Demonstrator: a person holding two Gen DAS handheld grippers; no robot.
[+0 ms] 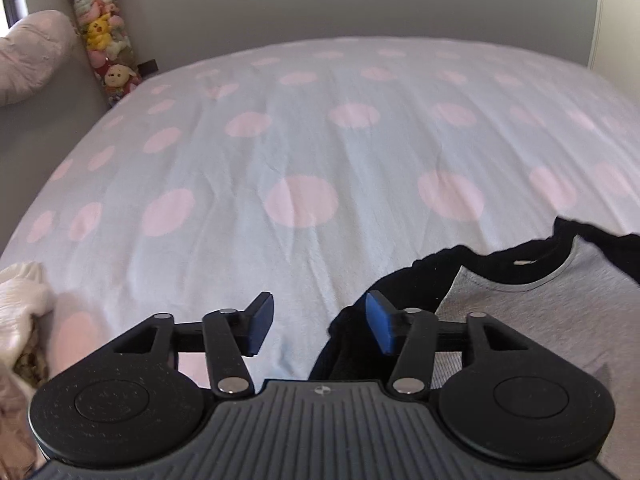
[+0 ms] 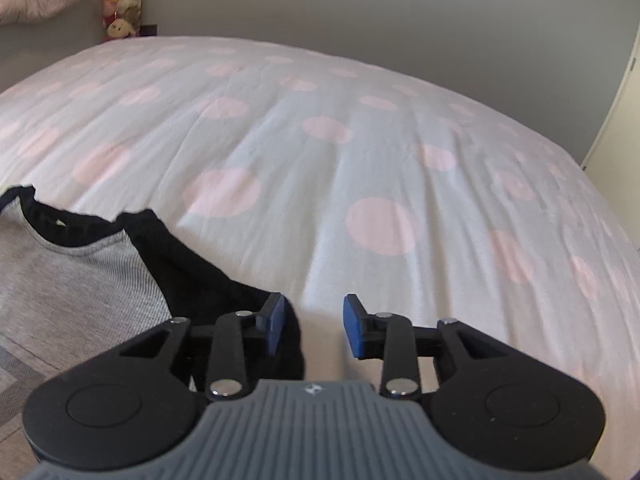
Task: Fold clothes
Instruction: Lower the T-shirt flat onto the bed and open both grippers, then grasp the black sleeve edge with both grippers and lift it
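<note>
Seen from your left wrist, the shirt (image 1: pixel 532 312) lies flat on the spotted bedspread (image 1: pixel 300 152), grey body with black sleeves and collar, neckline facing the far side of the bed. Your left gripper (image 1: pixel 320 324) stands with jaws apart, nothing between the pads, the black sleeve just beside its right finger. Judged soft, light and limp; it will sag unless pinched at a seam.

From your right wrist, your right gripper (image 2: pixel 314 326) is likewise parted and empty over the other sleeve's edge. Long axis runs collar to hem, towards you.
</note>
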